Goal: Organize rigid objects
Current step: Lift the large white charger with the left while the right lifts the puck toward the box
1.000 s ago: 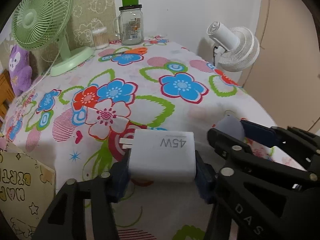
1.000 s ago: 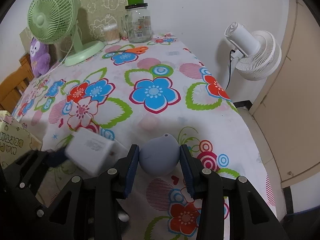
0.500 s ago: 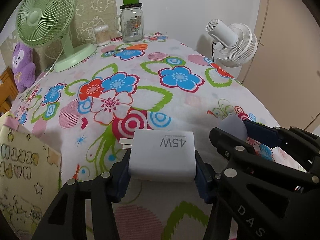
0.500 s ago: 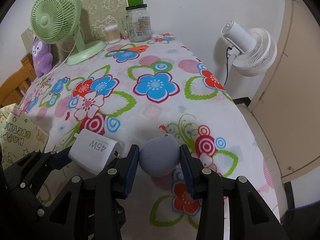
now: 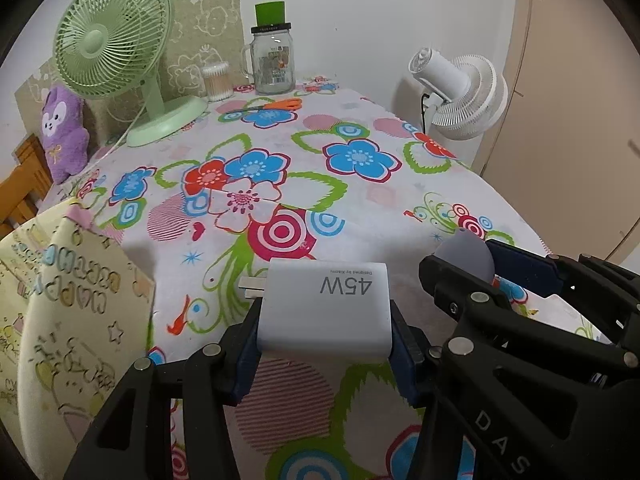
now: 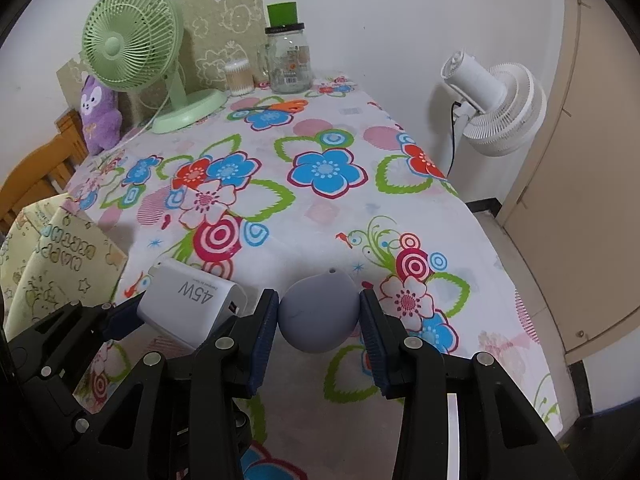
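Observation:
My left gripper (image 5: 325, 332) is shut on a white 45W charger (image 5: 324, 308), held above the near part of the flowered table (image 5: 360, 200); its plug prongs point left. It also shows in the right wrist view (image 6: 188, 308). My right gripper (image 6: 319, 320) is shut on a round grey-blue object (image 6: 319, 314), held above the table just right of the charger; its top shows in the left wrist view (image 5: 466, 256). The two grippers are side by side.
A yellow birthday gift bag (image 5: 60, 300) stands at the near left. At the back are a green desk fan (image 5: 112, 52), a glass jar mug (image 5: 274, 60), a cotton swab tub (image 5: 217, 80), orange scissors (image 5: 276, 106) and a purple plush (image 5: 64, 132). A white floor fan (image 6: 496, 108) stands right of the table.
Both grippers have pulled back towards the near table edge with their objects still held. More of the gift bag and tablecloth is in view.

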### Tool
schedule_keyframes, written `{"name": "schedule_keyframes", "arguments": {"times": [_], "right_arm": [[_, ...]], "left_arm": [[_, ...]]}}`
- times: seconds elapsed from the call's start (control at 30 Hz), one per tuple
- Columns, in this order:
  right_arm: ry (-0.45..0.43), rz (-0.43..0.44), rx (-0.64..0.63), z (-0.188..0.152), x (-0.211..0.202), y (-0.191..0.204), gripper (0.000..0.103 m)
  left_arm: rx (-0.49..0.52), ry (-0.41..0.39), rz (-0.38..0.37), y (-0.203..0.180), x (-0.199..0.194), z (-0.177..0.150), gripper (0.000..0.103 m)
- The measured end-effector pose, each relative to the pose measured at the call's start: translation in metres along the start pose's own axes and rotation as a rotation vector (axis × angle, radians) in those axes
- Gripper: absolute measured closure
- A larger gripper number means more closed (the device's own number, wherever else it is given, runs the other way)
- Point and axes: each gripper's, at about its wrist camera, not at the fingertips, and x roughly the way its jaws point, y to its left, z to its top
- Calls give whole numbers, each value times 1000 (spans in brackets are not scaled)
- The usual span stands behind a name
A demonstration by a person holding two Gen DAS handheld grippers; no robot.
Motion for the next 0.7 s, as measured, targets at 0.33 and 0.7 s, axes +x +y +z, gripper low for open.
{"name": "schedule_keyframes", "arguments": {"times": [0.33, 0.7], "right_arm": [[-36, 6, -7, -6, -25, 9, 59], [-71, 8, -19, -13, -52, 20, 59]], "left_arm": [[-6, -32, 5, 4, -26, -8, 46], [-9, -66, 12, 7, -53, -17, 46]]}}
